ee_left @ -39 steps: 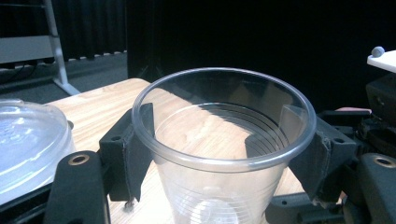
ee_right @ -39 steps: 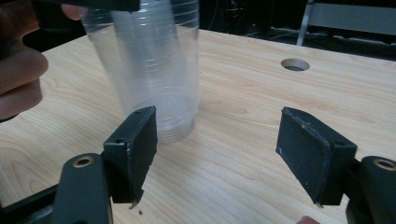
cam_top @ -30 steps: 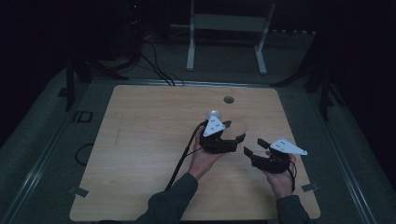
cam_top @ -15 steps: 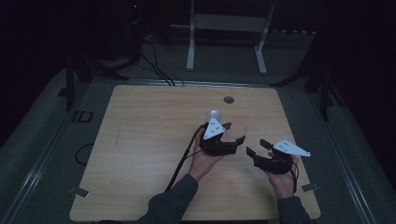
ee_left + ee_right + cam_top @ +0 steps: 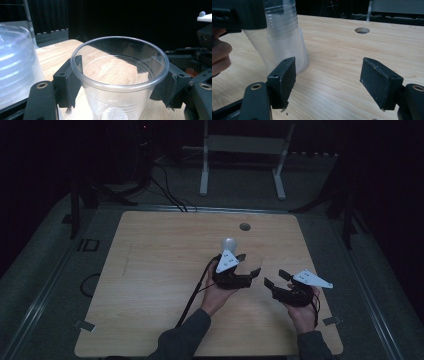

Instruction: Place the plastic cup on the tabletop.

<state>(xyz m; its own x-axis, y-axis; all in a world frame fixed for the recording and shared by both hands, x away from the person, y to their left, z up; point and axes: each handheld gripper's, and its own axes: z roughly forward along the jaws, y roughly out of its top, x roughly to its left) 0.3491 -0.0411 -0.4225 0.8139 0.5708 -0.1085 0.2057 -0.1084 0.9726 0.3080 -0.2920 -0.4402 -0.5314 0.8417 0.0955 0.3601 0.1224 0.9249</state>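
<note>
Clear cup (image 5: 119,82) sitting clamped between left gripper (image 5: 119,87) pads just above the table (image 5: 150,270), beside a cup stack (image 5: 15,67); probably separating, so keeping squeeze light. Right gripper (image 5: 332,85) waiting, jaws apart.

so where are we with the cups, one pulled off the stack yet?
Looks so: the left gripper is shut on a single clear cup, beside the cup stack on the table. The right gripper is open with nothing between its jaws. Still left: setting the cup down.
</note>
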